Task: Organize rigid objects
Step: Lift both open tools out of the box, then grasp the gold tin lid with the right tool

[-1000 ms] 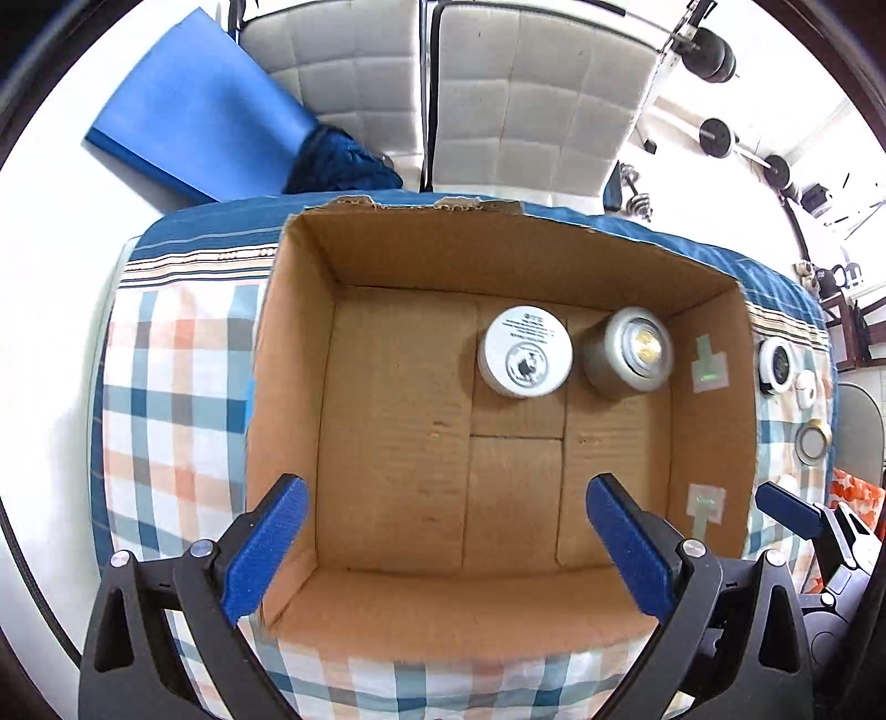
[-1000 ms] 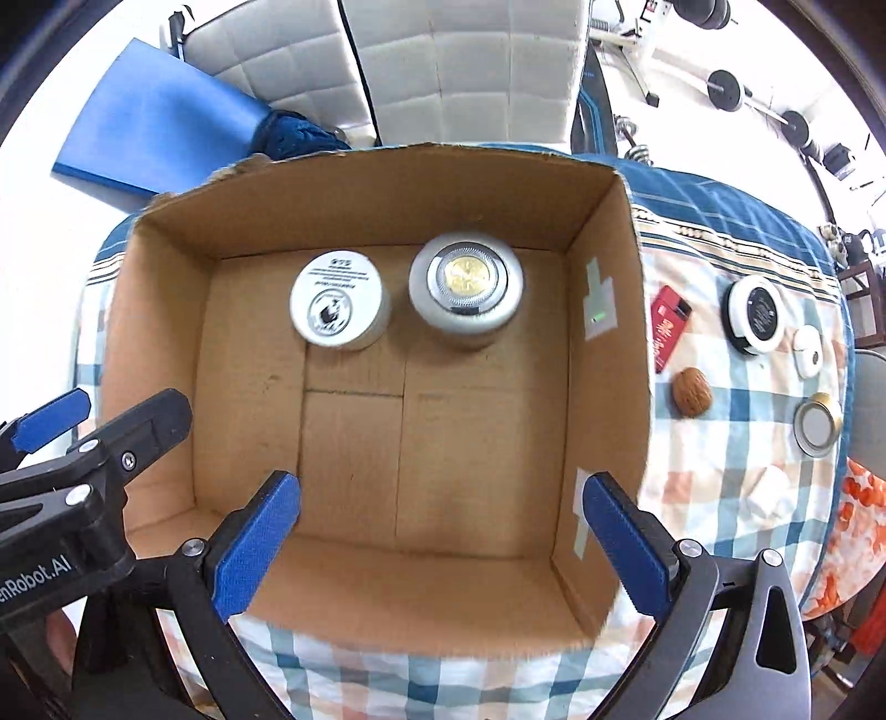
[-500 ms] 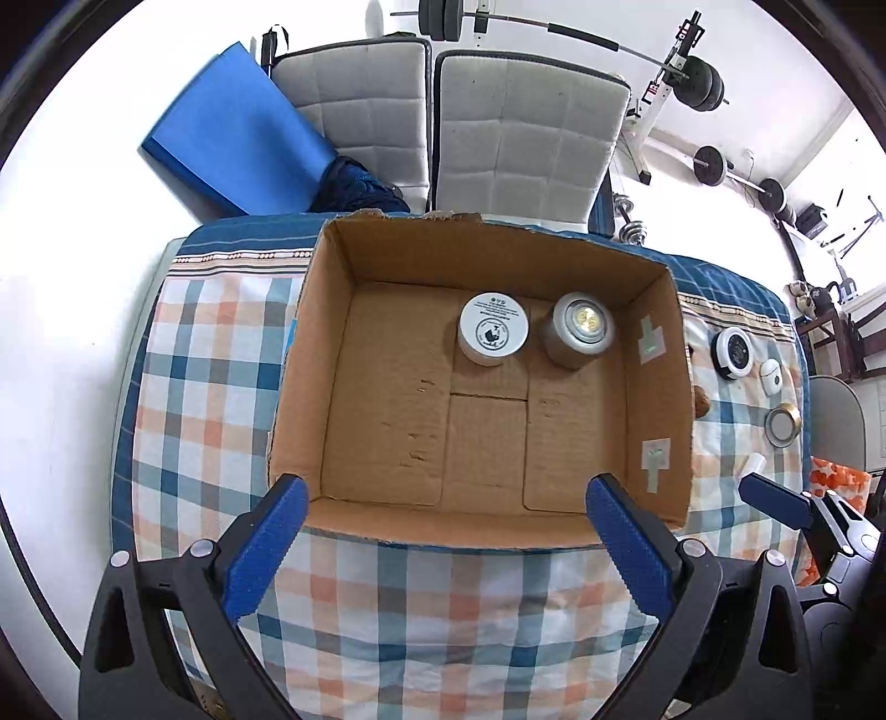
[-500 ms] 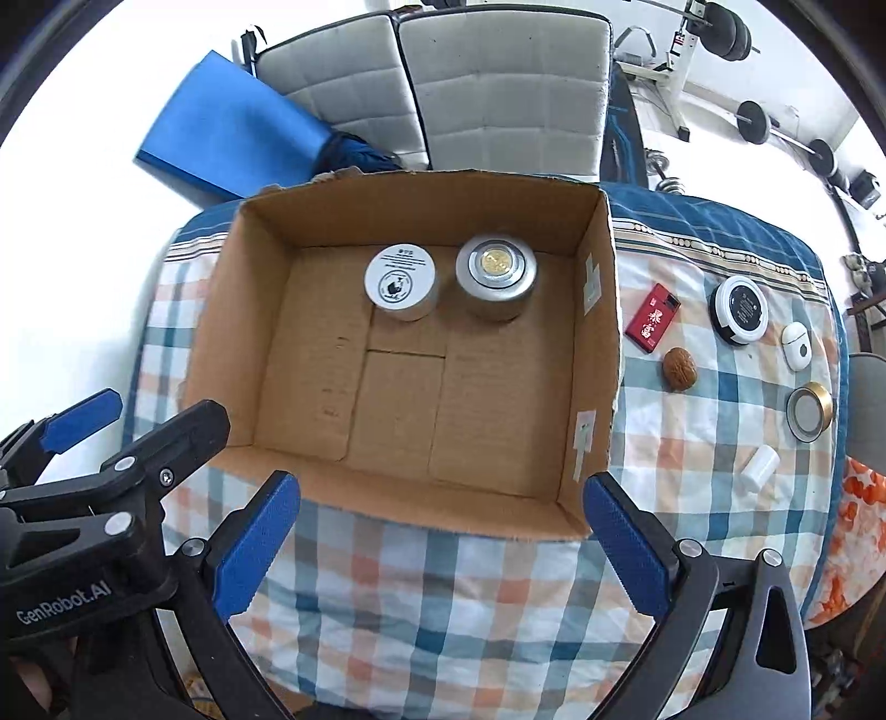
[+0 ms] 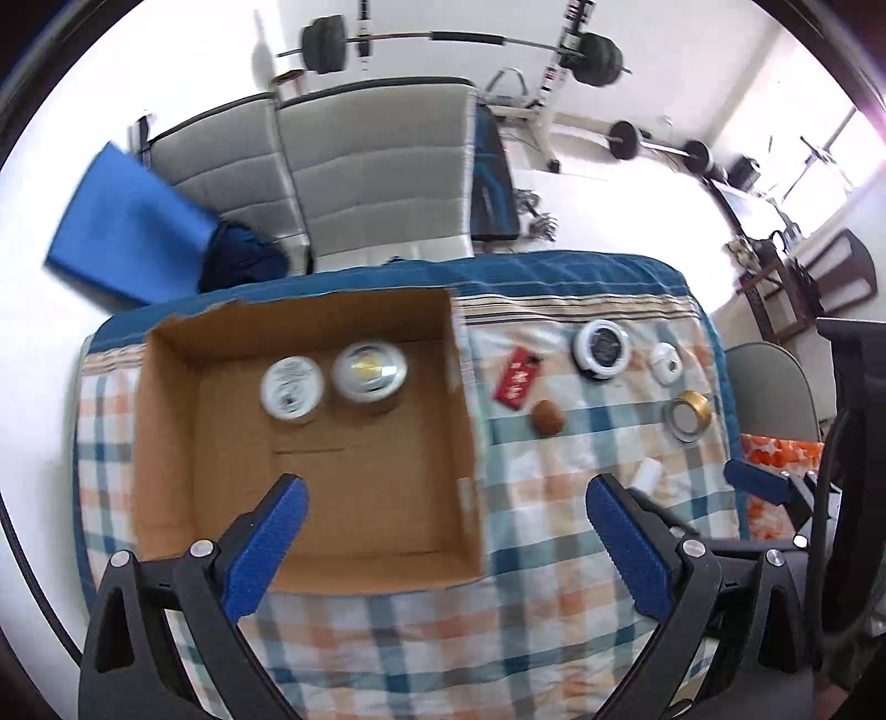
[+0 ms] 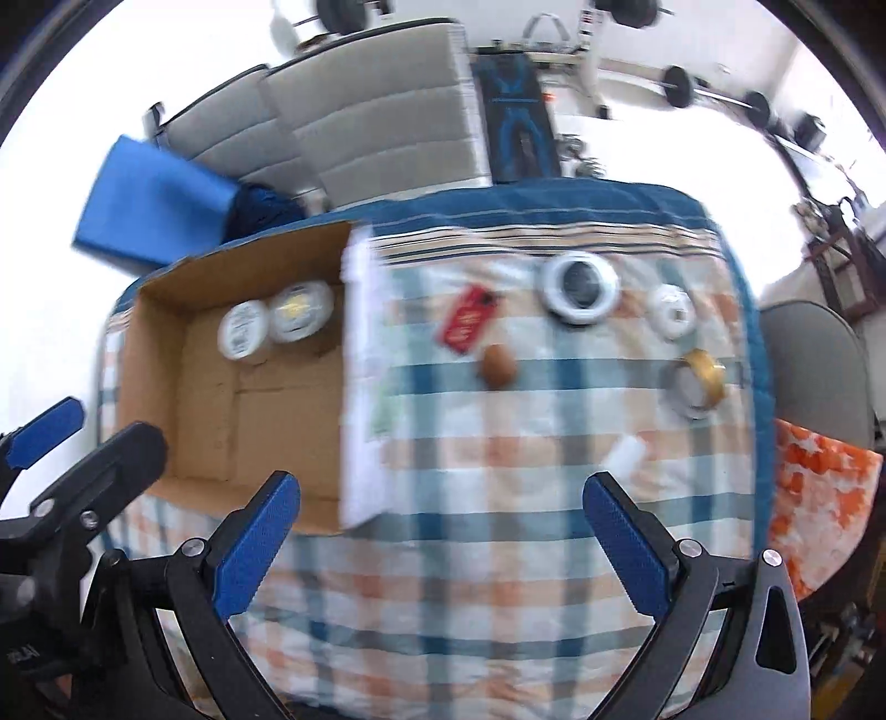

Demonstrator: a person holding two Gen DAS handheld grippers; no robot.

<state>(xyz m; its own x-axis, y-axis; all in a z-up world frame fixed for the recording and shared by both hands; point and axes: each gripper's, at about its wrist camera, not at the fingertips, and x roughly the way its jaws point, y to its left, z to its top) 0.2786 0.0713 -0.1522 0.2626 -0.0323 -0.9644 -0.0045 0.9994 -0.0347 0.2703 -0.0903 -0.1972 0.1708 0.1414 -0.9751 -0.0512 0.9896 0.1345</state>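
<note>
An open cardboard box (image 5: 166,421) (image 6: 155,399) sits on the left of the checked tablecloth and holds a white round tin (image 5: 292,386) (image 6: 242,331) and a silver tin (image 5: 368,370) (image 6: 299,314). Right of the box lie a red card (image 5: 517,381) (image 6: 468,319), a walnut (image 5: 548,416) (image 6: 499,364), a white-rimmed round case (image 5: 602,349) (image 6: 580,286), a small white case (image 5: 667,363) (image 6: 674,310), a gold-rimmed tin (image 5: 687,415) (image 6: 699,382) and a small white cylinder (image 5: 645,474) (image 6: 624,455). My left gripper (image 5: 443,545) and right gripper (image 6: 440,540) are both open and empty, high above the table's near side.
Grey padded chairs (image 5: 376,183), a blue mat (image 5: 127,232) and barbells (image 5: 454,50) stand behind the table. An orange-patterned cloth (image 6: 819,487) and a grey chair (image 5: 775,387) are to the right. The right gripper's tip (image 5: 758,482) shows in the left view.
Both grippers have risen and swung to the right, away from above the box. The loose objects on the cloth are now near the centre of both views. Nothing was picked up.
</note>
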